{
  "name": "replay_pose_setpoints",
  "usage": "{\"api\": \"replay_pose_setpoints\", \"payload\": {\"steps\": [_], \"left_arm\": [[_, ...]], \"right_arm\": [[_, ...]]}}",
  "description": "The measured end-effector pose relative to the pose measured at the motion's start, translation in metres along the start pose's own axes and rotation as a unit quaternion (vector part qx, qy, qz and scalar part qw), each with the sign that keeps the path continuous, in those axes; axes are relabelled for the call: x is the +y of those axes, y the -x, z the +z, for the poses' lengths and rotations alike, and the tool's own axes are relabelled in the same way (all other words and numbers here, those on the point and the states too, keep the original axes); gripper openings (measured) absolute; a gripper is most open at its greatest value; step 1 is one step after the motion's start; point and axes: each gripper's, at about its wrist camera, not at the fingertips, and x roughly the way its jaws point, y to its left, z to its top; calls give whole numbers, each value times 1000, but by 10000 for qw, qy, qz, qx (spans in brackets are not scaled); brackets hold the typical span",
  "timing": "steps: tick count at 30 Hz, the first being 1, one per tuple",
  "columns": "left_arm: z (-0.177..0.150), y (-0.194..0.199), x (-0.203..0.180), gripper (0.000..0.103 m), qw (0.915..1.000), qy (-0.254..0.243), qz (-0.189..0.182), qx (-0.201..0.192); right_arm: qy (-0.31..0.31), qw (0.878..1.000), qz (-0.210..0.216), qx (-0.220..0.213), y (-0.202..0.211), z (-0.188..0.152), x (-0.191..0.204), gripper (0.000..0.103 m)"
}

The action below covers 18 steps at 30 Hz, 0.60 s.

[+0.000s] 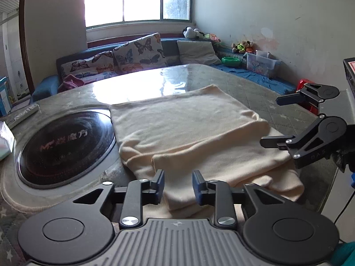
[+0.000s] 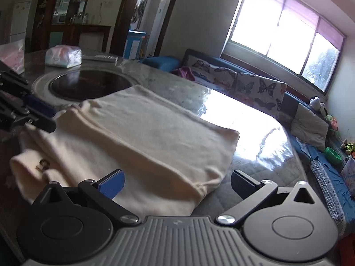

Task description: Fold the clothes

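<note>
Home living rm: sofa (image 1: 173, 51) w/ butterfly cushions (image 1: 139, 53), soft toys (image 1: 243, 46), fridge (image 2: 18, 20).

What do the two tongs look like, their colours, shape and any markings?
Both the left tongs and right tongs share one build: black metal linkage arms with silver pivot screws, round black discs at either side, and a grey ribbed body with a small logo. The fingertips carry blue pads. Seen from the left wrist view, the right tongs show faint letters on one arm.

The worktop (image 2: 255, 164) lay bare beyond the folded cream garment (image 2: 137, 137); a tissue pack (image 2: 63, 57) and remote (image 2: 101, 58) crowded its far edge past the round hob (image 2: 88, 84).
</note>
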Motion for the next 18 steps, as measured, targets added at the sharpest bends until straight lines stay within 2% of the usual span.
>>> {"api": "replay_pose_setpoints", "payload": {"steps": [5,10,13,18], "left_arm": [[8,-16,-4,31,10000,64,-22,-49],[7,-36,6,30,9996,200,63,176],[6,-26,5,31,9998,104,25,149],[-6,3,-2,31,9995,-314,-36,50]], "right_arm": [[-371,9992,-117,2,-22,10,-12,103],[-302,9994,-131,124,-27,5,-12,103],[-261,9994,-140,180,-29,2,-11,103],[62,9999,77,82,2,-5,-11,103]]}}
